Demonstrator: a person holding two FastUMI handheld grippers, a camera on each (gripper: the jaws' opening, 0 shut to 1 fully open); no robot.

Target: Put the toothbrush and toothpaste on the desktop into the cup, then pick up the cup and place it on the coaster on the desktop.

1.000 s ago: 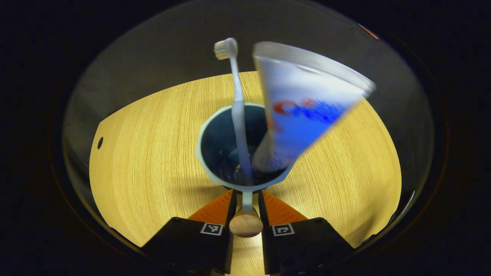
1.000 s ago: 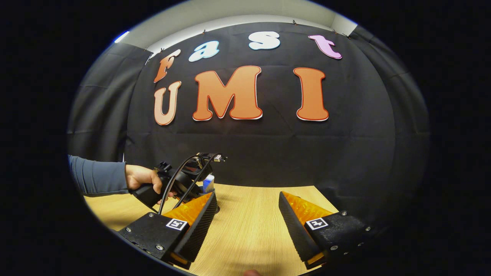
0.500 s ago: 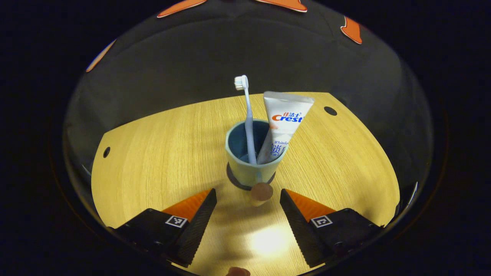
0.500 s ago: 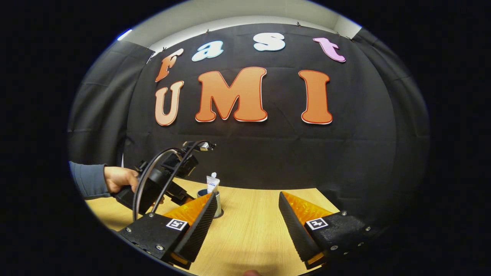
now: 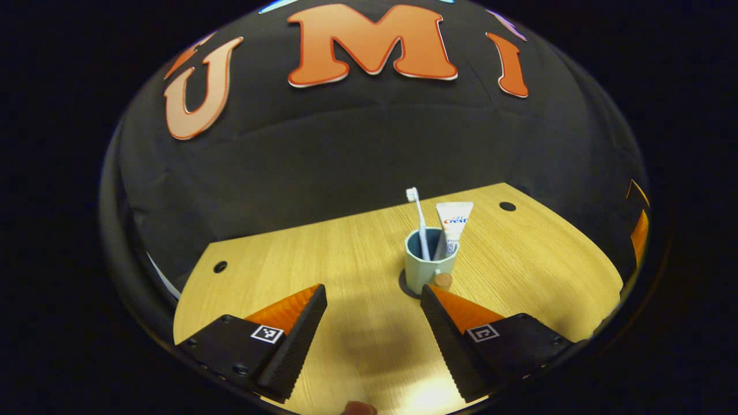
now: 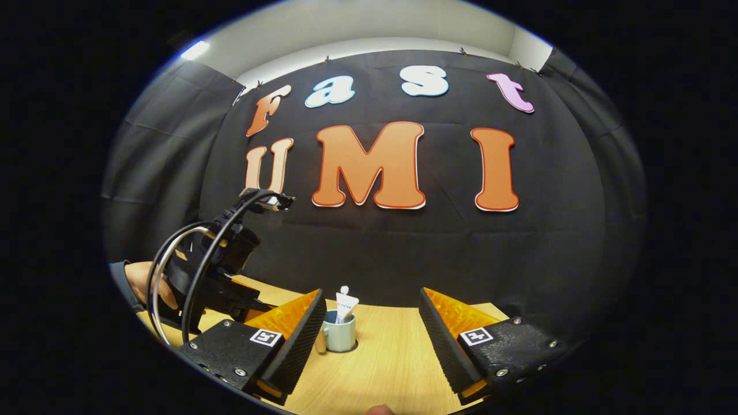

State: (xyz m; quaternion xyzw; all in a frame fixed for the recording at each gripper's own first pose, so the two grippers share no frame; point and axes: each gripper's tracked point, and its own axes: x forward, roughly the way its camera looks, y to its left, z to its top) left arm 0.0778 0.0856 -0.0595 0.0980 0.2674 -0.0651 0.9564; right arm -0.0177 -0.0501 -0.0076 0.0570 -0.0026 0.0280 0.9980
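A pale green cup [image 5: 426, 271] stands upright on a dark round coaster [image 5: 405, 286] on the wooden desktop. A white toothbrush [image 5: 419, 225] and a white toothpaste tube [image 5: 453, 222] stand in it, leaning on the rim. A wooden knob [image 5: 443, 280] on the cup's handle faces me. My left gripper [image 5: 373, 314] is open, a short way back from the cup, nothing between its fingers. In the right gripper view the cup [image 6: 340, 336] with the toothpaste tube [image 6: 346, 304] sits ahead, just right of the left finger. My right gripper [image 6: 372, 340] is open and holds nothing.
A person's hand [image 6: 141, 288] holds the left gripper [image 6: 213, 271] with its looped cables, left of the cup. The desktop [image 5: 323, 265] has small round holes [image 5: 219, 267] near its far corners. The black cloth wall stands right behind the table's far edge.
The left gripper was shut on the cup's handle; it has opened and drawn back and up from the cup, which stays on the coaster. The right gripper stayed open and shifted slightly.
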